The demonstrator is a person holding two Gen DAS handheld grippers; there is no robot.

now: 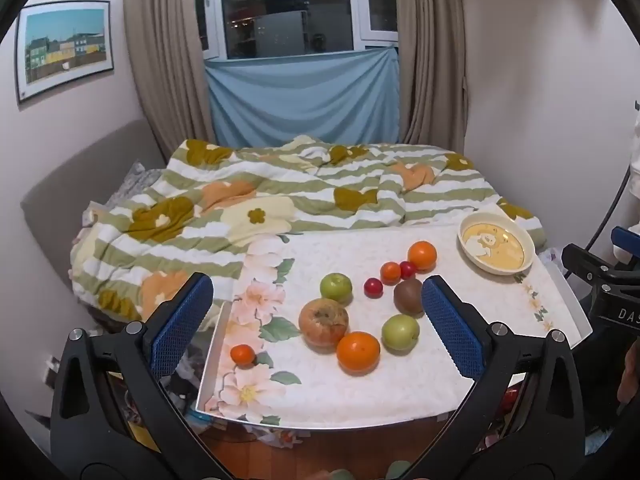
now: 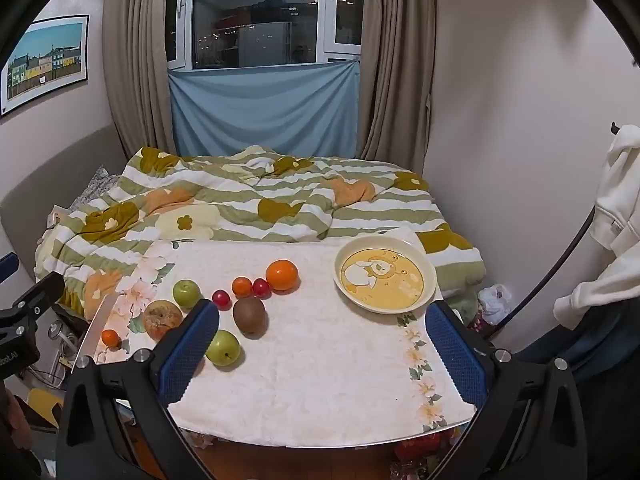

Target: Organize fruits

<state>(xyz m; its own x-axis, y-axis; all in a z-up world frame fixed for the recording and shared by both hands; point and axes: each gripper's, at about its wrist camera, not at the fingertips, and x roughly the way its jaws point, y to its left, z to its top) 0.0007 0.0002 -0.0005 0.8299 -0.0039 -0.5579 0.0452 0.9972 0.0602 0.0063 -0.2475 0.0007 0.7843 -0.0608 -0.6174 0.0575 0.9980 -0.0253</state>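
Note:
Fruits lie loose on the floral-clothed table (image 1: 360,392): a blemished apple (image 1: 323,322), two green apples (image 1: 336,287) (image 1: 400,331), a kiwi (image 1: 408,296), two oranges (image 1: 358,352) (image 1: 422,255), small tangerines (image 1: 243,355) and red plums (image 1: 373,287). An empty cream bowl (image 1: 524,236) with a bear print stands at the far right. My left gripper (image 1: 317,282) hovers open above the near fruits. My right gripper (image 2: 322,306) hovers open over bare cloth, between the kiwi (image 2: 249,315) and the bowl (image 2: 430,276). Neither holds anything.
A bed with a striped flower quilt (image 1: 248,200) adjoins the table's far edge. A white garment (image 2: 616,216) hangs on the right wall. Clutter lies on the floor (image 2: 492,304) beside the table. The cloth (image 2: 320,380) in front of my right gripper bears no fruit.

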